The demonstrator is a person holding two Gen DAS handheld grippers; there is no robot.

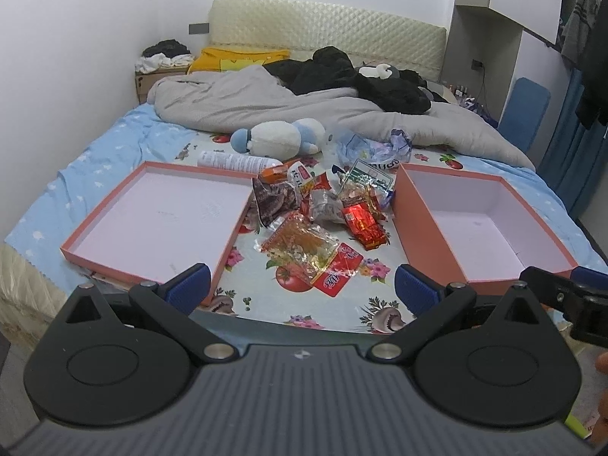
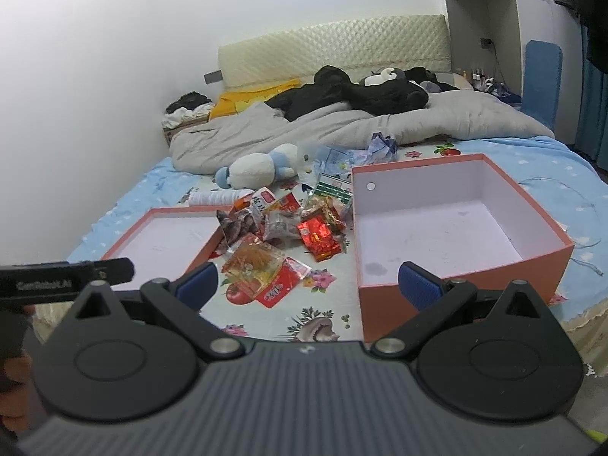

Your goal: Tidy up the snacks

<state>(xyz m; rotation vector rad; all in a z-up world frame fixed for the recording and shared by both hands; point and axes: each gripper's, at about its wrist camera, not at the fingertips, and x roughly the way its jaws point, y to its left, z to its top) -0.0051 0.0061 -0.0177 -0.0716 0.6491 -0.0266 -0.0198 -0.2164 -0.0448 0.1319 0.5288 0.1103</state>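
A heap of snack packets [image 1: 323, 209] [image 2: 285, 231] lies on the flowered cloth [image 1: 266, 304] between a shallow salmon box lid [image 1: 72, 243] [image 2: 121, 243] on the left and a deeper salmon box [image 1: 425, 228] [image 2: 383, 304] on the right. Nearest me is a clear packet with a red label [image 1: 307, 254] [image 2: 266, 269]; a shiny red packet [image 1: 363, 224] [image 2: 317, 237] lies behind it. Both box and lid hold nothing. My left gripper [image 1: 302, 288] hovers open before the heap. My right gripper [image 2: 309, 283] is open too, its right finger [image 2: 418, 285] over the box's near wall.
A blue-and-white plush toy [image 1: 281, 138] [image 2: 258, 167], a white bottle [image 1: 235, 160] and crumpled plastic bags [image 1: 376, 150] lie behind the snacks. A grey duvet [image 1: 285, 102] and dark clothes [image 1: 364, 79] cover the far bed. The bed edge is near me.
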